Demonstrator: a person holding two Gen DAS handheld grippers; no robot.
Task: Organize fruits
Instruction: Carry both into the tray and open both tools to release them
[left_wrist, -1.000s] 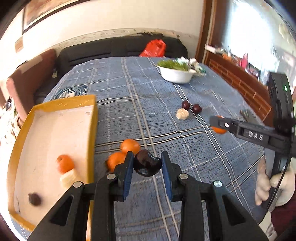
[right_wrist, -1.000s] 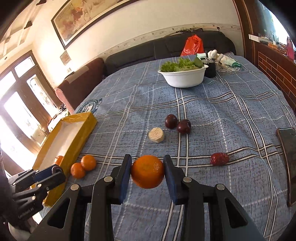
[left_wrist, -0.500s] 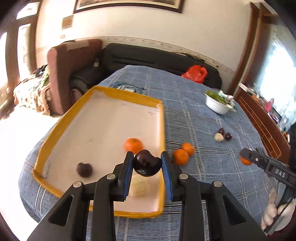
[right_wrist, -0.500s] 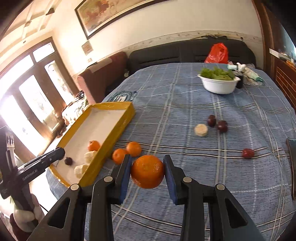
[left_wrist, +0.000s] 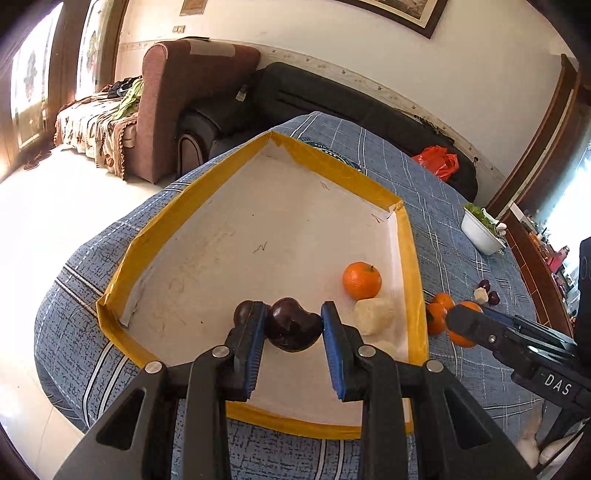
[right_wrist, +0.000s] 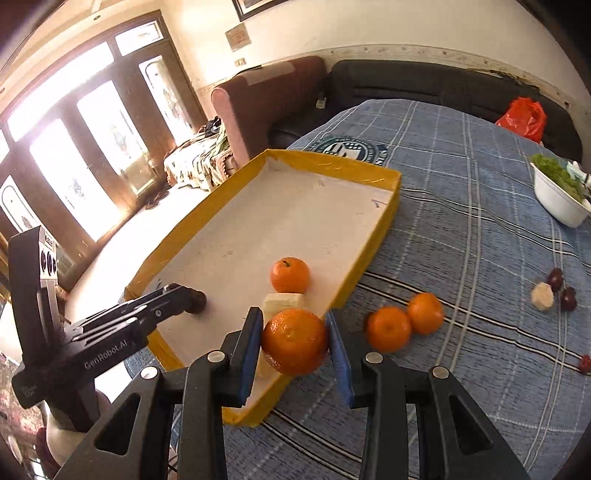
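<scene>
The table, covered in a blue plaid cloth (right_wrist: 461, 192), fills both views, and the yellow-rimmed tray (left_wrist: 347, 173) with its white floor sits on it toward the sofa side. The left wrist view looks almost straight down into the tray and shows its whole rim; the right wrist view takes it from the side and gives far more of the open cloth beyond. The white bowl of greens (right_wrist: 557, 195) and the red bag (right_wrist: 522, 116) appear in both views, small in the left one. Only the right wrist view shows a small red fruit (right_wrist: 585, 363) at the frame's right edge. The left gripper (left_wrist: 293, 326) is pinching one dark plum (left_wrist: 291, 328) between its blue pads, held above the tray floor near the tray's near end. The right gripper (right_wrist: 293, 341) is clamped on one orange (right_wrist: 295, 341), poised over the tray's near right rim. Counted: one orange (left_wrist: 362, 280) lies inside the tray, with pale peeled fruit pieces (left_wrist: 373, 315) touching it on the near side; their number is unclear, at least two. One more dark plum (left_wrist: 242, 312) lies on the tray floor, half hidden behind the left finger. Two oranges (right_wrist: 404, 325) rest on the cloth just outside the tray, touching each other. Further off, two dark plums (right_wrist: 561, 288) flank one pale fruit piece (right_wrist: 542, 294).
</scene>
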